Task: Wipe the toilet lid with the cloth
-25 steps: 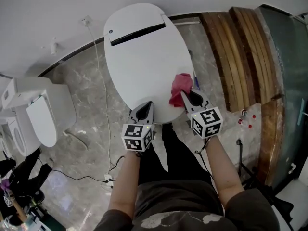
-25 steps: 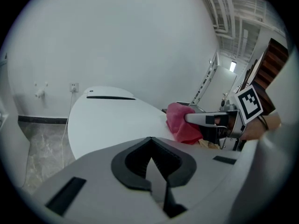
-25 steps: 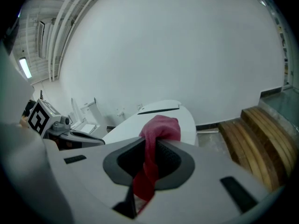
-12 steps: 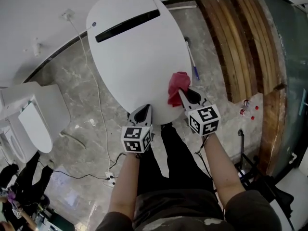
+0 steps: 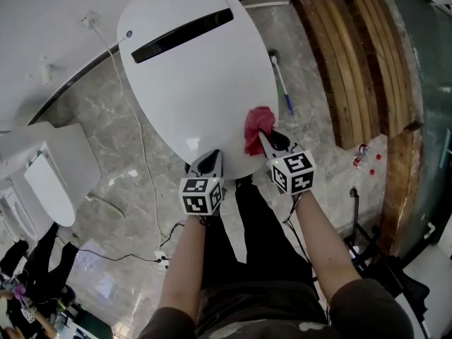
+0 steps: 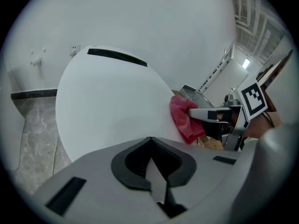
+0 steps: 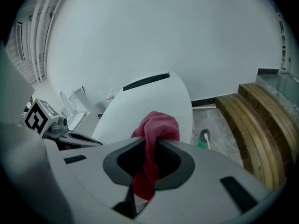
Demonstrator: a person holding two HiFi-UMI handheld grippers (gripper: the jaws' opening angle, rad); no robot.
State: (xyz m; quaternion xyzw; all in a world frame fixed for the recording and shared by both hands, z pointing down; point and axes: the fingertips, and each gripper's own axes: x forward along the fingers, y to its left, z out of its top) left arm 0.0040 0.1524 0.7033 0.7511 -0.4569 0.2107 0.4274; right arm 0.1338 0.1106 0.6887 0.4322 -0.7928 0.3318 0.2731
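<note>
Compared with 1 second ago, the left tool (image 5: 213,155) and right tool (image 5: 263,135) sit lower, closer to the white toilet lid (image 5: 191,83), which is now larger in frame. The right tool pinches the red cloth (image 5: 257,126) at the lid's lower-right edge; the left tool is pressed together, empty. A grey marble floor (image 5: 120,154) surrounds it, with wooden steps (image 5: 346,62) at upper right.

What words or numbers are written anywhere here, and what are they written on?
No words or numbers can be read in any view.
Two marker cubes: black-and-white square patterns, not letters.
Toilet lid: plain white, no print showing.
Red-capped bottles on the floor: too small to read.
</note>
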